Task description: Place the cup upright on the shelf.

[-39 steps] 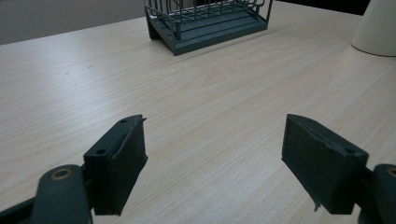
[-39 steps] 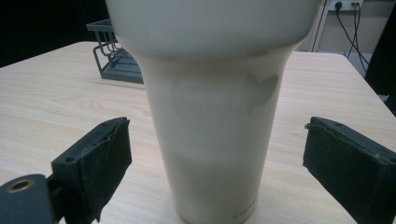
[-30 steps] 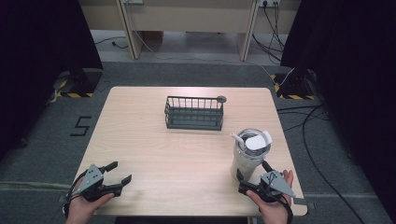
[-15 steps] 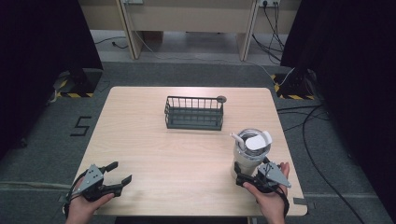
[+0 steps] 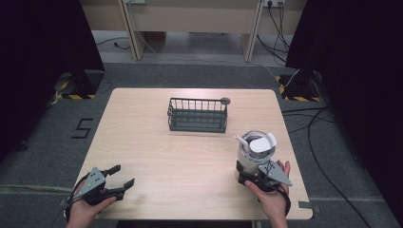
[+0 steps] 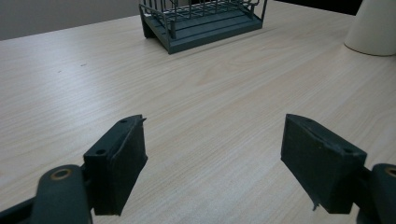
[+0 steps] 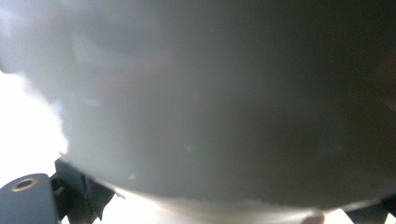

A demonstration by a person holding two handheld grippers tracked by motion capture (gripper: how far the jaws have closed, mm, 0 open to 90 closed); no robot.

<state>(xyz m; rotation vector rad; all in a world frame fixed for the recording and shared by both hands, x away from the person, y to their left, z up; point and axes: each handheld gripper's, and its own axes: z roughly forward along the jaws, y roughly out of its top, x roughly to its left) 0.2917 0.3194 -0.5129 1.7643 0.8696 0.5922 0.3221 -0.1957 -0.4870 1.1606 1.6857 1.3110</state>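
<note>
- A white jug (image 5: 256, 151) is seen directly ahead of the right gripper (image 5: 250, 175), standing upright on the table (image 5: 152, 142) near its right front part; its pale wall (image 7: 224, 93) looms blurred and very close in the right gripper view.
- A white scoop-like piece (image 5: 263, 142) and a thin white handle (image 5: 239, 139) are seen in the jug's open top, above and beyond the right gripper.
- The right gripper is held in the person's right hand (image 5: 271, 199), low against the base of the jug; its jaws are seen at the two lower corners of its own view, one on each side of the jug's wall. Whether the jaws press on the jug or merely stand around it cannot be told.
- The left gripper (image 5: 122, 177) is held in the left hand (image 5: 85, 209), well apart from the jug, which lies far off to its right. Its jaws are spread wide, with bare table between them and nothing held.
- A dark wire basket (image 5: 197, 115) is placed farther ahead of both grippers, near the middle of the table; in the left gripper view it (image 6: 201, 18) is seen beyond the jaws, with the jug's base (image 6: 373, 28) to its right.
- A small round dark object (image 5: 225, 100) is seen at the basket's far right corner; what it is cannot be told.
</note>
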